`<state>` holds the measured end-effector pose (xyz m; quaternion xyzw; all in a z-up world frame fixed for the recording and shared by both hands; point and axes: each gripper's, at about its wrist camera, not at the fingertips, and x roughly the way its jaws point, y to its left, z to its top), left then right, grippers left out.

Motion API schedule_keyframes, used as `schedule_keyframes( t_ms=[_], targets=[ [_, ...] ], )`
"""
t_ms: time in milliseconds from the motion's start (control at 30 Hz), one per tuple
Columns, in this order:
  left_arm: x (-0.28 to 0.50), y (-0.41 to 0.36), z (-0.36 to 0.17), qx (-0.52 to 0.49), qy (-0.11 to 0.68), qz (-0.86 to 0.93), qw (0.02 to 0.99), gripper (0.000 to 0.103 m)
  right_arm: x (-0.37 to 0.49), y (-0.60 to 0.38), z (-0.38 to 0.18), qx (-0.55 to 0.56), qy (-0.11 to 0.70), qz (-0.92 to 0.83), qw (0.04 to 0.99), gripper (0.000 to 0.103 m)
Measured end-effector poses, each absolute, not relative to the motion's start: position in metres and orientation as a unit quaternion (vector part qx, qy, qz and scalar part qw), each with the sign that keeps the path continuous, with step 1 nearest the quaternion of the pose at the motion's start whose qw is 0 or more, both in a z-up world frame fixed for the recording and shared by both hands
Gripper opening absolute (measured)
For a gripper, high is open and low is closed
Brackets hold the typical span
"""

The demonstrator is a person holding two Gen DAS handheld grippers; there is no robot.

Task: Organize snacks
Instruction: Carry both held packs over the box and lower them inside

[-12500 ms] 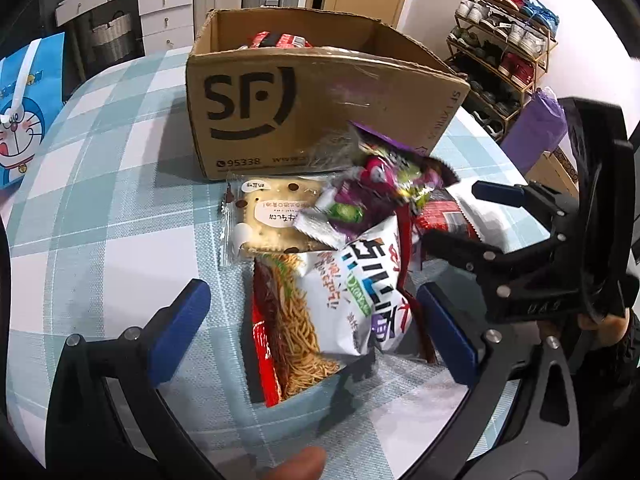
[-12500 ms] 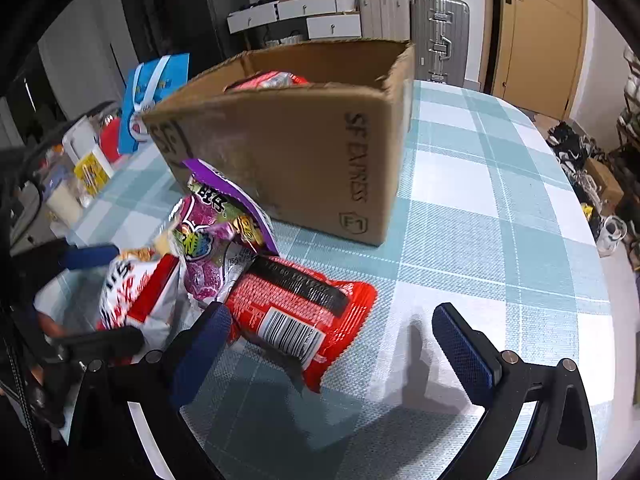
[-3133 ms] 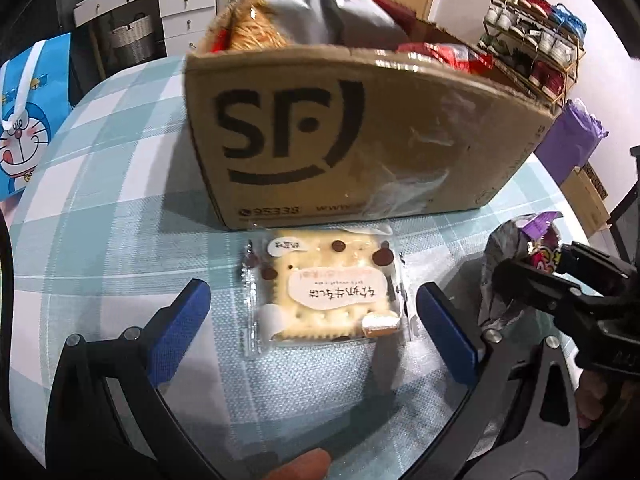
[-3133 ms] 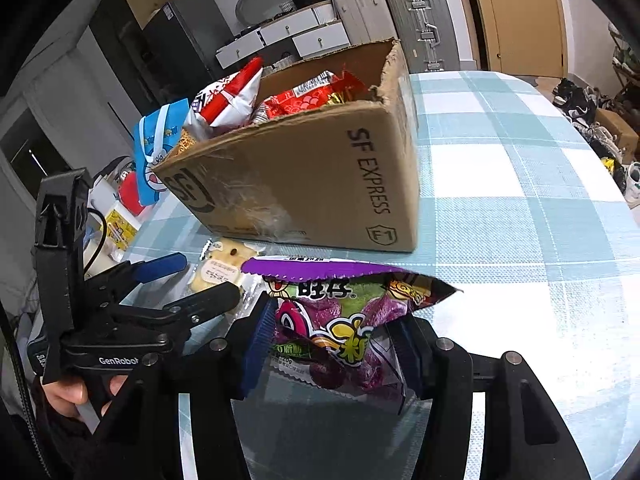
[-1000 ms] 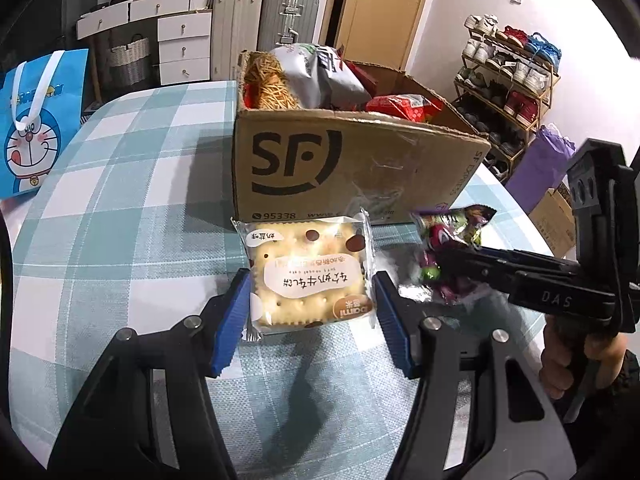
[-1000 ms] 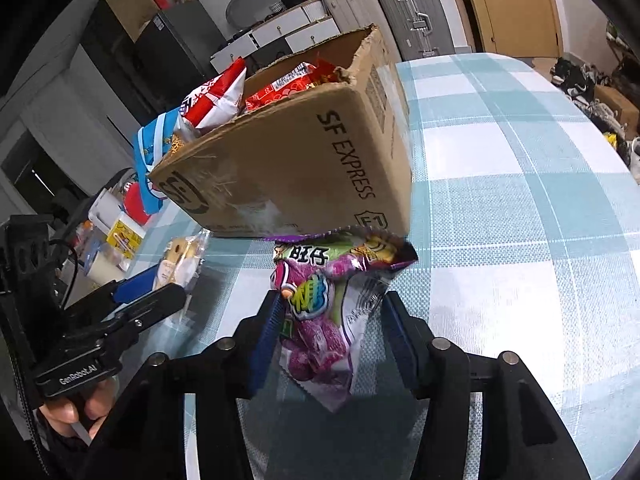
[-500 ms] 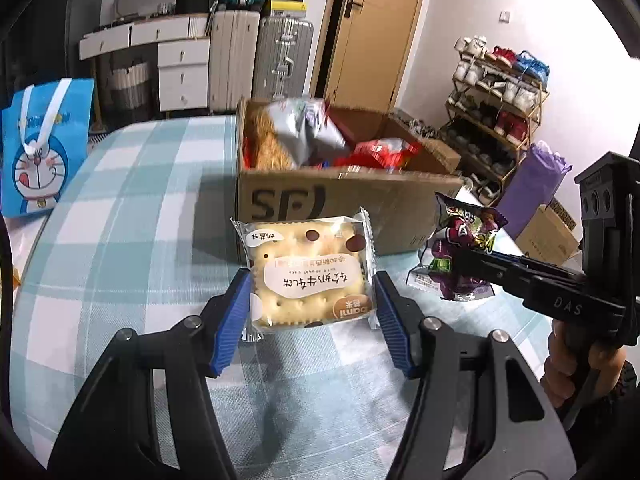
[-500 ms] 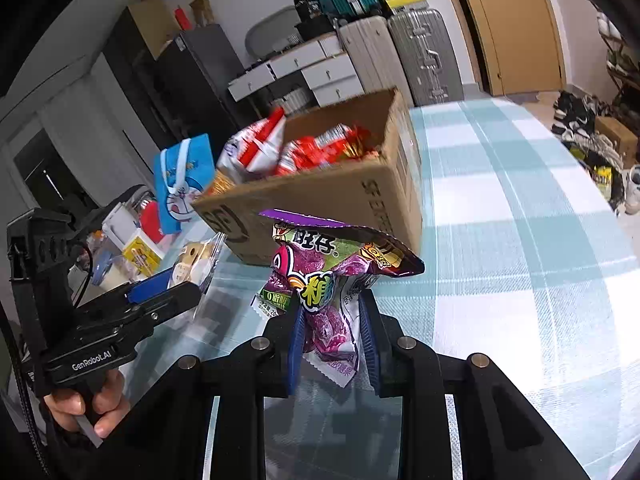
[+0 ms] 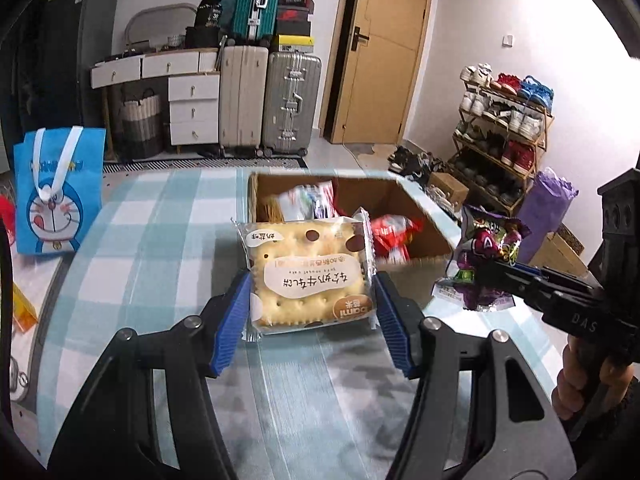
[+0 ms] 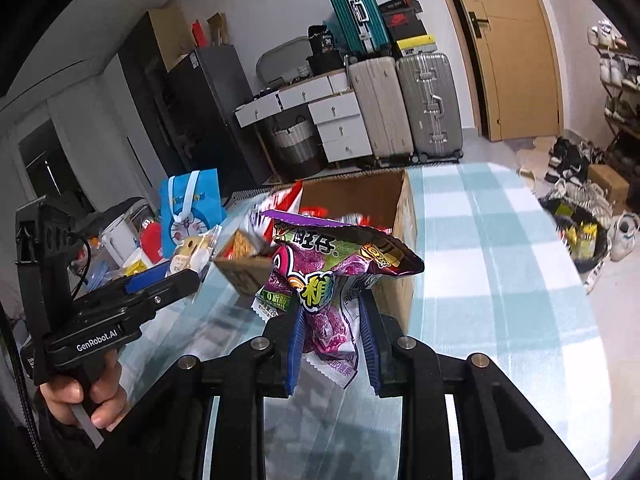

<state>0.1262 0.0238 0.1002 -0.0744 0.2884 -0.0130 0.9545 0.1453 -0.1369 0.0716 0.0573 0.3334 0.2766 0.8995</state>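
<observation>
My left gripper [image 9: 310, 312] is shut on a clear-wrapped square cracker pack [image 9: 308, 276], held in the air in front of the open cardboard box [image 9: 424, 220]. The box holds several snack bags [image 9: 390, 234]. My right gripper [image 10: 330, 328] is shut on a purple candy bag [image 10: 320, 276], also lifted off the table, with the box [image 10: 402, 208] just behind it. In the left wrist view the right gripper [image 9: 486, 272] with the purple bag [image 9: 488, 244] hangs to the right of the box. The right wrist view shows the left gripper [image 10: 168, 276] with the cracker pack [image 10: 196, 252] at the left.
The table [image 9: 160, 216] has a teal-and-white checked cloth. A blue cartoon bag [image 9: 54, 192] stands at its left edge. Jars and small items [image 10: 132, 248] crowd the left side. Suitcases [image 9: 268, 96], drawers, a door and a shoe rack [image 9: 504, 132] line the room behind.
Both grippers have risen with their packs, so the box top and its contents now lie below and behind them. The right jaws closed tighter on the purple bag.
</observation>
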Motion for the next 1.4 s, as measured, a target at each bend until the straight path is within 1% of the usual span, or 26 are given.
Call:
schedule_keyframes(
  t_ms=[333,733,1000,1400],
  targets=[
    [0.155,0.035,0.13,-0.061,0.269,0.0,0.961,0.058,0.182,-0.119,0.093,0.035,0.315,0.258,0.913,0.026],
    [0.217,0.043,0.131,-0.047,0.274,0.001,0.961,0.058,0.235,-0.096,0.09,0.019,0.318,0.243,0.916,0.026],
    [0.273,0.049,0.12,-0.04,0.281,-0.003,0.959,0.058,0.265,-0.078,0.08,0.004,0.33,0.24,0.913,0.026],
    [0.33,0.025,0.075,-0.024,0.334,-0.038,0.942,0.058,0.286,-0.065,0.06,-0.01,0.363,0.249,0.898,0.026]
  ],
)
